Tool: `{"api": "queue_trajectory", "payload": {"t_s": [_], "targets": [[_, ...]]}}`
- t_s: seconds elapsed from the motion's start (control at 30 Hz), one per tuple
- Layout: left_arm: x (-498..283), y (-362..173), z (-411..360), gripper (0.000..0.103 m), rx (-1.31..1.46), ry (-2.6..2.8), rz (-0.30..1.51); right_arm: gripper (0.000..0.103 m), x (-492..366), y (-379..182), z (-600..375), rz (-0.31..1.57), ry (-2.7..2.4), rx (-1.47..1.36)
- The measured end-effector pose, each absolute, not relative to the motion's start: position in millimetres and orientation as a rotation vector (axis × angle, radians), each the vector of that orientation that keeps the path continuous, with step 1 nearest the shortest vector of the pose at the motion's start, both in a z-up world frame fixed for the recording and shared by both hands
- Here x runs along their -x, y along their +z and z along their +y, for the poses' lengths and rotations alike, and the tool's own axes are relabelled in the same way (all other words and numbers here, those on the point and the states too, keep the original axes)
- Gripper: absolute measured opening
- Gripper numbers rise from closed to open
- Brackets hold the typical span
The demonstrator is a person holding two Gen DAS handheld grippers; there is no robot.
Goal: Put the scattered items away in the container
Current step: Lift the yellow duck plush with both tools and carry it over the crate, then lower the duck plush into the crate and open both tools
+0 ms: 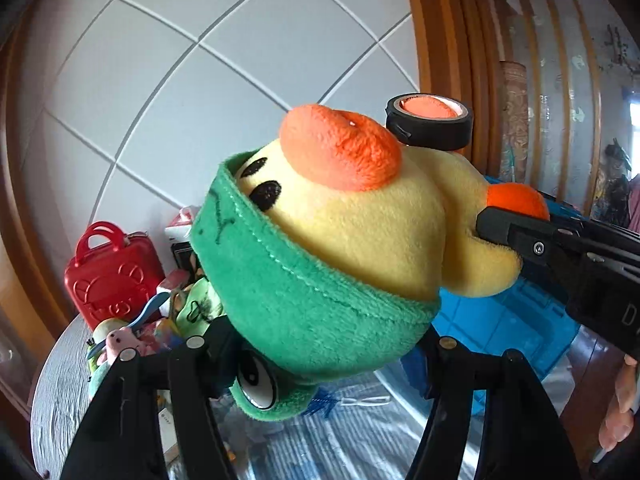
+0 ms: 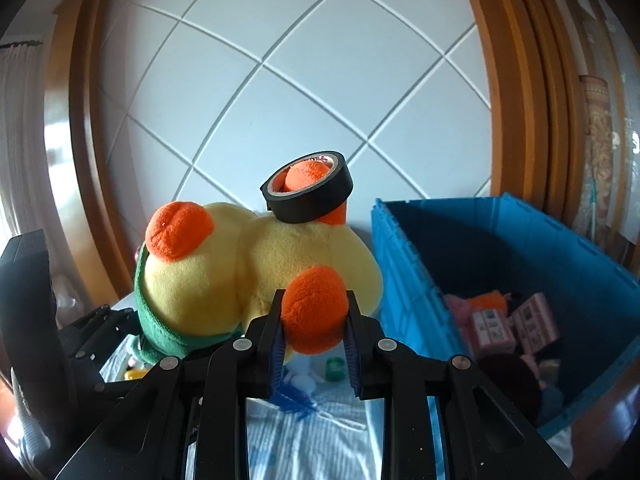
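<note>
A yellow plush duck with an orange beak and a green frog hat hangs in the air, held by both grippers. My left gripper is shut on its green-hatted head. My right gripper is shut on one orange foot, and it also shows at the right of the left wrist view. A black tape roll sits ringed around the duck's other foot; in the left wrist view the roll rides at the top. The blue container stands open to the right of the duck.
Pink boxes and soft toys lie inside the blue bin. A red toy case and a heap of small items sit at the back left of the round grey table. A person's hand shows at the right edge.
</note>
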State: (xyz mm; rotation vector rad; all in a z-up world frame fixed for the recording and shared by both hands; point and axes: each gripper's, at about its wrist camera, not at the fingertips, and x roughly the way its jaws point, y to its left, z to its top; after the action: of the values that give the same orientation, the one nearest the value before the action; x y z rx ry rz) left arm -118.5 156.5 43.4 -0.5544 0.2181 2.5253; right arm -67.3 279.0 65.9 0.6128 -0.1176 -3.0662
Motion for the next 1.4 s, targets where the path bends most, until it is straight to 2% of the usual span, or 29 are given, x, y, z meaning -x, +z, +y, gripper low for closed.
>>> {"api": "queue_trajectory", "payload": {"t_s": [0.2,0.43,0.8,0.97,1.2,1.4], "targets": [[100.0,73.3,255.6,0.065,0.502,2.496,0.240,0.025,62.8,96.4,367.7,-0.049,-3.126,-0.563],[113.5,93.0,393.4,0.065,0.652,2.477,0.225,0.025,103.8,118.1,490.8,0.102,-3.101,-0.657],[190.2,71.2,531.8,0.065,0.852,2.501,0.296,0.025,207.7,92.0,599.0,0.127,-3.024,-0.846],[243.0,32.3,568.8,0.065,1.071,2.461,0.290,0.025,270.9,53.7,618.5,0.082,-2.935,-1.041],[290.4,-61.8,598.2,0.065,1.519,2.326,0.329,0.025,343.7,-37.8,635.2,-0.030,-2.707,-1.440],[280.3,-131.6,625.0,0.065,1.734,2.207,0.581,0.025,356.8,-115.4,631.0,0.024,-2.516,-1.763]]}}
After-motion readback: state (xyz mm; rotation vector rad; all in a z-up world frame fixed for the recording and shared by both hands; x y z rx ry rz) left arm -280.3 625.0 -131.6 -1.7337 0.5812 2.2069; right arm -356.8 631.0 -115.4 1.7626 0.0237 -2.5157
